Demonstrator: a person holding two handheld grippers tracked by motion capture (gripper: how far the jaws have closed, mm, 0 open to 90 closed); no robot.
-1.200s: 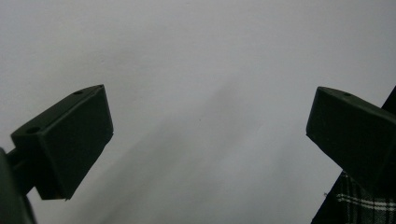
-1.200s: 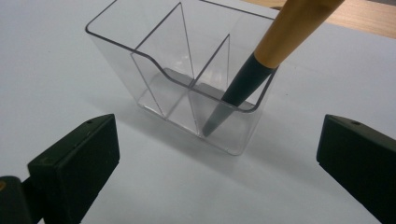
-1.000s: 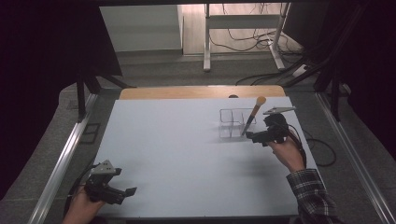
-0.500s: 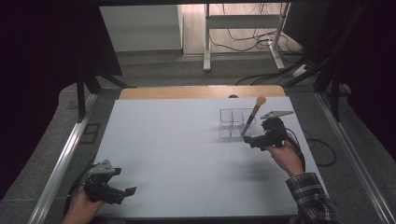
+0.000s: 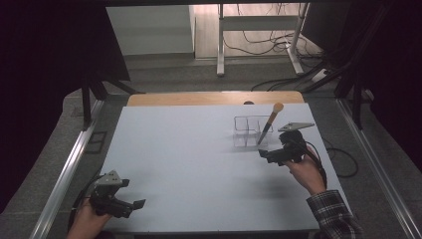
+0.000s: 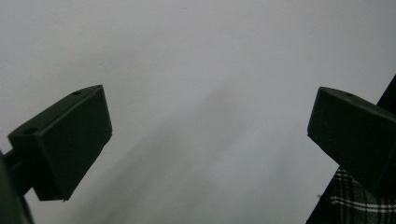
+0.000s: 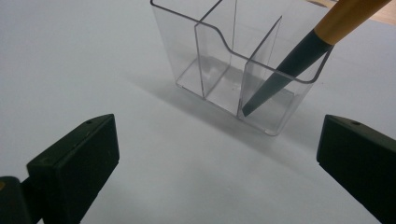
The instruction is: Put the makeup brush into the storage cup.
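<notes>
Now, change: the right gripper (image 5: 266, 155) has drawn back from the clear plastic three-compartment organiser (image 5: 250, 130) since a second ago, when it sat close against it; its jaws stand wide apart with nothing between them
Meaning: the placing looks done; the retreat reads as a release, and the hand is free for whatever comes next
Task's thing: the dark-bladed tool with a tan wooden handle (image 7: 299, 59) leans tilted in the organiser's end compartment, tip down on the floor of it, handle over the rim; organiser stands on the pale blue-white table (image 5: 189, 164), toward its far right
Left gripper (image 5: 130, 206): parked at the near left corner, unmoved; jaws spread, empty, over bare table
Hidden: the tool's handle end is cut off in the right gripper view; what kind of tool it is cannot be told; a plaid sleeve (image 6: 359, 198) shows at the left gripper view's corner
</notes>
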